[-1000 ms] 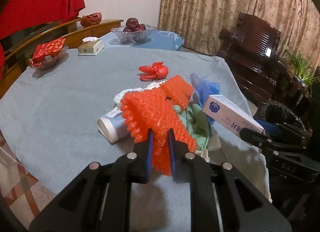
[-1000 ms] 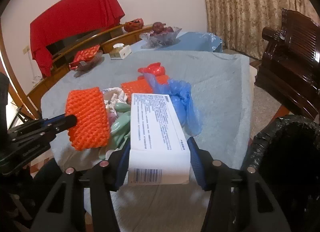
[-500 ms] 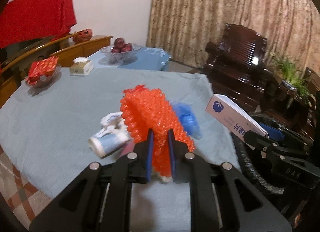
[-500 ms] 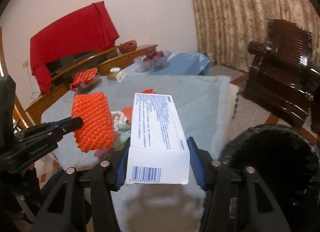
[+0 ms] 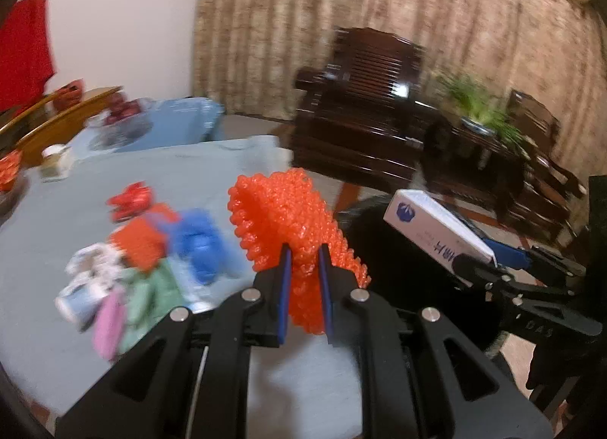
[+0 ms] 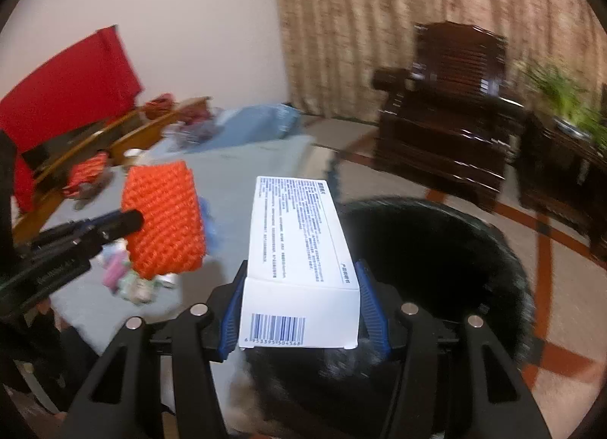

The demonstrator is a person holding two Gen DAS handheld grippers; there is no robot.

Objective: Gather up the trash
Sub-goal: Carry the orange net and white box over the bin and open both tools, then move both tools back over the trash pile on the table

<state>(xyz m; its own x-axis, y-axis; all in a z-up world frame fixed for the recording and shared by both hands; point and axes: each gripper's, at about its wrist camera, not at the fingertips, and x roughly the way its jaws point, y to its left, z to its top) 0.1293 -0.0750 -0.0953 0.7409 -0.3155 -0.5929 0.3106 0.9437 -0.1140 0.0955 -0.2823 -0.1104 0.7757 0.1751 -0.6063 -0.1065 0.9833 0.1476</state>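
- Left wrist view: the left gripper (image 5: 303, 268) has its fingers (image 5: 282, 287) pinched tight on an orange foam fruit net (image 5: 288, 219), which stands up out of them at frame centre. At right, the right gripper (image 5: 489, 272) carries a white carton (image 5: 436, 230) over the dark mouth of the black-lined trash bin (image 5: 398, 268).
- Lower left of this view, the rest of the litter lies in a blurred heap (image 5: 151, 257) on the tabletop (image 5: 76, 211), which is covered in grey-blue cloth: another orange net, a blue bag, a red wrapper, a white cup.
- Right wrist view: the fingers (image 6: 370, 302) clamp the white carton (image 6: 299, 249) by its long sides, barcode end toward the camera. The bin (image 6: 436, 268) fills the lower right, just under the carton's far end.
- The step in hand looks like the drop. To do it well, I would bring both loads fully over the opening before letting go — the net (image 6: 163, 219) at left looks to hang over the tabletop's edge, not yet over the bin.
- Room: patterned curtain (image 6: 417, 22), dark wooden armchair (image 6: 447, 105), red cloth (image 6: 64, 71) at upper left, tiled floor.
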